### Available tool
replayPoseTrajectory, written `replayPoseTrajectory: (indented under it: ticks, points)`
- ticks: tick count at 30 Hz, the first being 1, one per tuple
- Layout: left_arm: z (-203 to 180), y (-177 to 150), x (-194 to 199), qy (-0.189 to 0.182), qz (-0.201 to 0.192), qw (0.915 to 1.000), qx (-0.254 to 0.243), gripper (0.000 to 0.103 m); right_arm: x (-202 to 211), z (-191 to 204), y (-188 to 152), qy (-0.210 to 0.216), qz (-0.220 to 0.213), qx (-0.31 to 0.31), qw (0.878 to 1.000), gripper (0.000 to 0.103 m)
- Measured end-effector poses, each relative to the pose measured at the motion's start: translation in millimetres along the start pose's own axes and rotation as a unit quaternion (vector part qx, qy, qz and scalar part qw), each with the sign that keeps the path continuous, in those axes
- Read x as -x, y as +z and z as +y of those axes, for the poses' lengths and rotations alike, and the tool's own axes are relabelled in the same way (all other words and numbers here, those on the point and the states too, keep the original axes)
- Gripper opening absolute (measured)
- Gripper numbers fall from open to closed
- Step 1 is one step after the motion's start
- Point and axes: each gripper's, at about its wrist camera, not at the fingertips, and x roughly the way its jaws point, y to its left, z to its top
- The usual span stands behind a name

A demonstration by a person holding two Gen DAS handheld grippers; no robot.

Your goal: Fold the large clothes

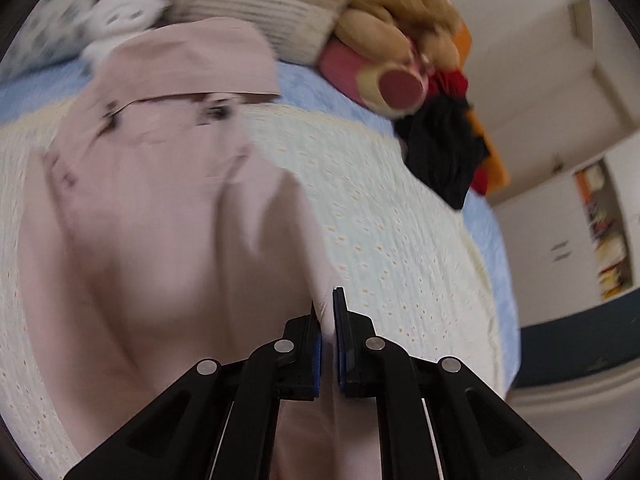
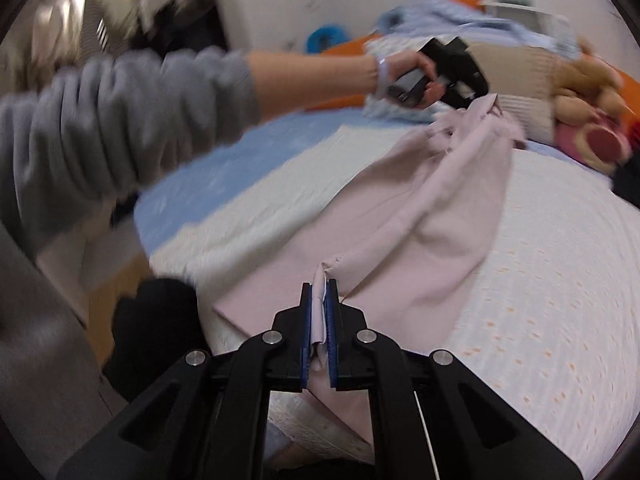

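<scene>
**Two Grippers Hold Up a Big Pink Garment Over the Bed**

The bed (image 1: pixel 420 240) is the biggest thing here. It has a pale cover with tiny orange dots, and a blue sheet shows at its far edge. It makes a wide, soft place to fold on.

Next is the pink garment (image 2: pixel 432 216). Part of it lies on the bed cover and part is lifted off it, hanging in soft folds between the two grippers. I think it is held up at two spots so it can be stretched out or laid over itself for a fold.

At the far end of the bed sit a beige knit pillow (image 1: pixel 256 12), a stuffed bear (image 1: pixel 400 28) and a dark pile of clothes (image 1: pixel 440 152). They are well away from the pink garment.

The left gripper (image 1: pixel 327 320) is closed tight on a bunched edge of the cloth. The right wrist view shows it at the far end of the garment, held in the person's hand (image 2: pixel 412 76).

The right gripper (image 2: pixel 319 296) is pinched almost closed too, with a thin fold of pink cloth squeezed between its blue pads (image 2: pixel 306 320). It holds the near end.

The pictures are blurry, so I cannot tell which part of the garment each edge is.
</scene>
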Motion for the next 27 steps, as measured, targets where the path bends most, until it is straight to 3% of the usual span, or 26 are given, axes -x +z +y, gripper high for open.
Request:
replayPoseTrajectory:
  ticks: [7, 12, 14, 15, 16, 17, 18, 19, 23, 27]
  points:
    - [98.3, -12.0, -17.4, -0.031, -0.014, 0.9986, 0.041, 0.011, -72.8, 28.4, -10.0, -0.043, 0.117, 0.06, 0.99, 0.007]
    - [130.3, -22.1, -66.2, -0.028, 0.002, 0.9984, 0.049, 0.013, -98.0, 31.4, -19.6, -0.061, 0.156, 0.066, 0.984, 0.007]
    - [130.6, -24.6, -67.5, -0.029, -0.013, 0.9988, 0.037, 0.013, -107.1, 32.3, -22.5, -0.063, 0.166, 0.067, 0.982, 0.01]
    - [130.0, -24.7, -65.1, -0.03, -0.016, 0.9988, 0.035, 0.014, -105.1, 31.1, -23.7, -0.058, 0.162, 0.062, 0.983, 0.013]
    - [126.8, -25.6, -58.0, -0.027, -0.023, 0.9989, 0.032, 0.026, -101.9, 29.3, -24.6, -0.051, 0.161, 0.056, 0.984, 0.017]
    - [122.4, -26.5, -47.3, -0.02, -0.036, 0.9988, 0.025, 0.035, -96.6, 26.9, -22.4, -0.026, 0.16, 0.042, 0.986, 0.037]
    - [114.3, -28.8, -28.2, -0.012, -0.058, 0.9981, 0.016, 0.054, -86.8, 23.1, -19.4, -0.001, 0.15, 0.019, 0.989, 0.058]
    - [107.9, -31.4, -13.6, -0.012, -0.073, 0.9972, 0.01, 0.065, -74.3, 25.4, -18.1, 0.013, 0.133, 0.004, 0.991, 0.064]
    - [70.3, -49.2, 65.7, -0.023, -0.117, 0.9923, -0.033, 0.07, -31.8, 11.5, -3.6, 0.056, 0.059, -0.044, 0.996, 0.065]
    - [8.8, -94.0, 107.2, -0.084, -0.105, 0.9843, -0.115, 0.074, -7.2, -15.3, 13.9, 0.015, -0.013, -0.075, 0.997, 0.063]
